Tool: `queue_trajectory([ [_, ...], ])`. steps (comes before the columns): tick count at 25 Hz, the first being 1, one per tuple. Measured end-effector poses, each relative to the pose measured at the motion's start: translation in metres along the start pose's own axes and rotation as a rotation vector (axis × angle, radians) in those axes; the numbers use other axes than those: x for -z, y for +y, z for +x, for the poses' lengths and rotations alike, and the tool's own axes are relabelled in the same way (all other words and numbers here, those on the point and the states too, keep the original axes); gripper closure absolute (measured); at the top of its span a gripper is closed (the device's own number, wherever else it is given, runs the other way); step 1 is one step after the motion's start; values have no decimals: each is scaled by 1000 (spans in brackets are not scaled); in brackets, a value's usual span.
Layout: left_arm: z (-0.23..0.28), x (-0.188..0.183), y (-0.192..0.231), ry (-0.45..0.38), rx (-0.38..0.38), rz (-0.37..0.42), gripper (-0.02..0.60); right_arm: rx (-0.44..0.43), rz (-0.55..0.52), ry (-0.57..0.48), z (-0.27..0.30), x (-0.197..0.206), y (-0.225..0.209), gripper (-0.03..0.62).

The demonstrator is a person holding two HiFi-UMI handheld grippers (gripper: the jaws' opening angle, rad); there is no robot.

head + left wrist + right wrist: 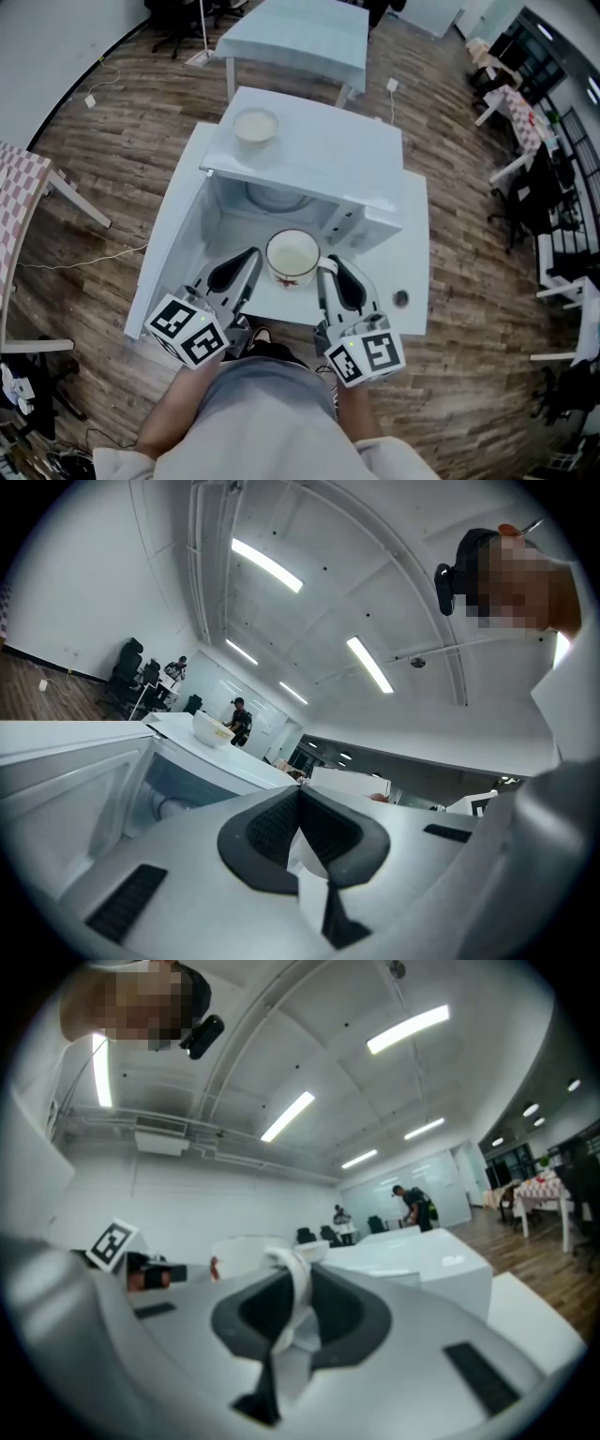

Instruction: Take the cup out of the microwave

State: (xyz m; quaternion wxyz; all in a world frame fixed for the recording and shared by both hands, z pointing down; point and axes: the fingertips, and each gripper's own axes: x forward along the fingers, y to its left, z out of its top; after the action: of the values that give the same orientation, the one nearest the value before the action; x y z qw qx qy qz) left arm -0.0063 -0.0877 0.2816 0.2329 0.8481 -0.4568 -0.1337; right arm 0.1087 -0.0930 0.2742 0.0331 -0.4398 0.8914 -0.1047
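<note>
A white cup [292,255] with a red mark on its side hangs in front of the open microwave [309,159], between my two grippers. My left gripper [255,258] sits at the cup's left side. In the left gripper view its jaws [300,794] are closed on a white piece of the cup. My right gripper [326,267] is at the cup's right side. The right gripper view shows those jaws [298,1269] shut on the white cup handle [298,1297], with the cup body [246,1255] beyond to the left.
The microwave door [173,244] stands swung open to the left. A white bowl [255,125] rests on the microwave's top. The glass turntable [272,197] shows inside. The microwave stands on a white table [412,281]. Another table [295,37] stands behind it.
</note>
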Motion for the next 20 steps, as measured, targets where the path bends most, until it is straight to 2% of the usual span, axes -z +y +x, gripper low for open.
queue_trajectory([
  [7,7,-25,-21,-4,53,20,574,-35,-5,-16,-1,-27,5,536],
  [20,5,-23,-31,29,80,10,574,-44,9,4,-11,-31,6,536],
])
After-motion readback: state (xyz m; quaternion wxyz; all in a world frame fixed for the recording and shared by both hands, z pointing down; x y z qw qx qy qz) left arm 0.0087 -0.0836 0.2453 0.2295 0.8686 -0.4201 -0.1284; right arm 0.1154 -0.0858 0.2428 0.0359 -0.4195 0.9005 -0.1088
